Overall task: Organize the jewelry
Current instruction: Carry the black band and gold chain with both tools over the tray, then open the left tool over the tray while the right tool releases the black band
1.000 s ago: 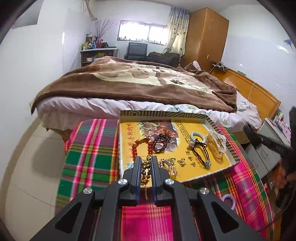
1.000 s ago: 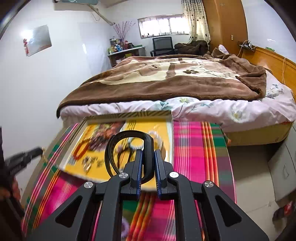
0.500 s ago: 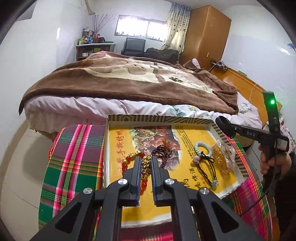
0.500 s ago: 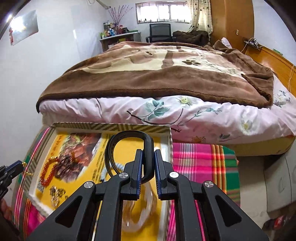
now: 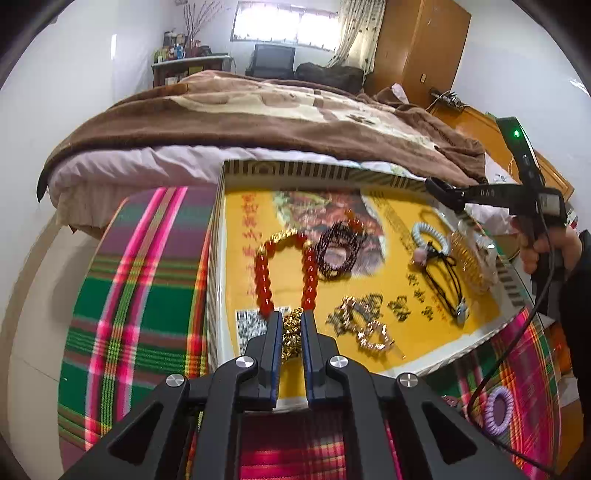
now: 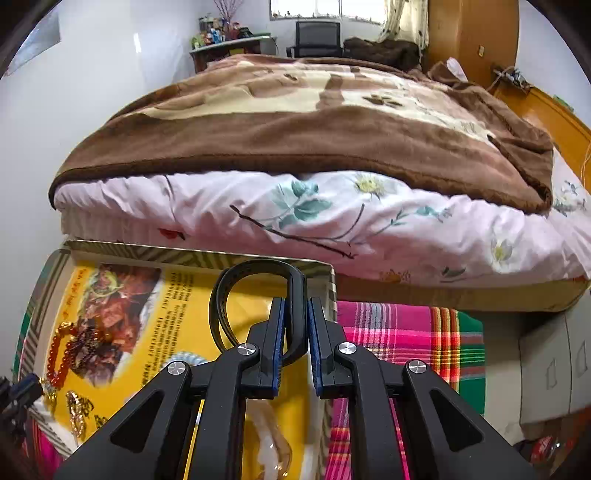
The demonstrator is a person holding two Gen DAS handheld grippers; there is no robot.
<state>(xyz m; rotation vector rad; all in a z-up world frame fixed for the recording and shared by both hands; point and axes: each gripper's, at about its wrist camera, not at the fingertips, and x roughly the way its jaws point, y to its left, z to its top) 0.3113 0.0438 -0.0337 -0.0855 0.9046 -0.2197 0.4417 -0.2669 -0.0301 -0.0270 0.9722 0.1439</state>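
L claw (image 5: 291, 334) pinching red-bead bracelet (image 5: 286, 273), yellow tray (image 5: 436, 347)

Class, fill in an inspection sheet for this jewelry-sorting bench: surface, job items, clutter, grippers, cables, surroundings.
Surface: plaid cloth under a shallow yellow box tray.
Job's things: red bead bracelet with gold beads, hanging over the tray; dark bead bracelet, gold chains, pale coil tie, black cord in the tray; purple coil tie on the cloth.
Clutter: nothing seen.
Grippers: left gripper shut on the bracelet's gold beads; right gripper shut on a black band above the tray.
Cables: black cable hanging from the right gripper's handle.
Surroundings: bed with brown blanket, wardrobe, window.
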